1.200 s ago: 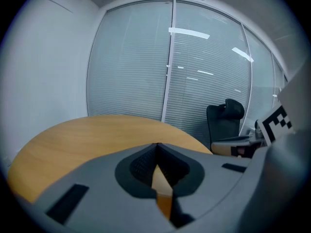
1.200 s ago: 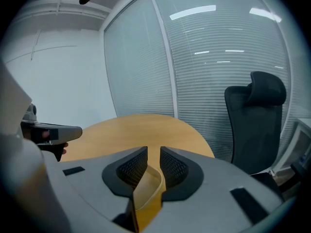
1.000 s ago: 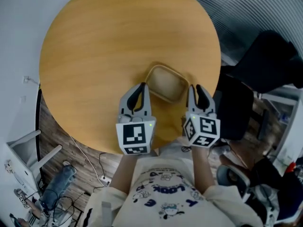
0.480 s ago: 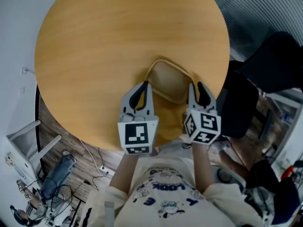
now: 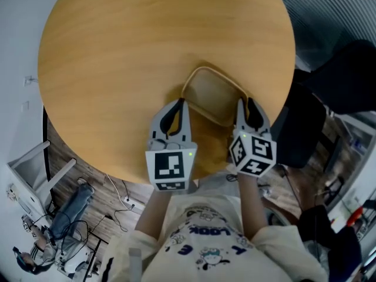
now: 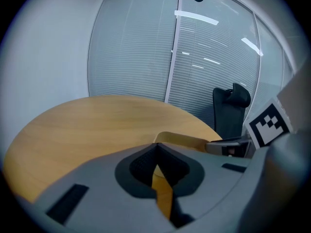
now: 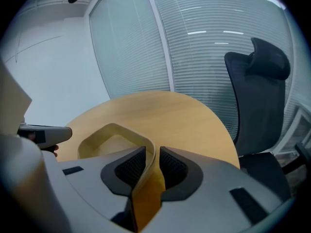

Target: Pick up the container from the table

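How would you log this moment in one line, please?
phase: grasp | left gripper: shut on container rim | right gripper: shut on opposite rim

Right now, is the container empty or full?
Empty: the container shows only its bare tan floor, seen in head and right gripper views.

Bright, even office light, cool and flat; white streaks point(image 6: 194, 17) glare across the blinds point(image 7: 204, 52); the table point(image 5: 147, 51) is lit evenly, with only soft shade along its near edge; both gripper views bulge hard and go dark in the corners; the left gripper point(image 6: 155, 147) and right gripper point(image 7: 151, 154) blur up close.
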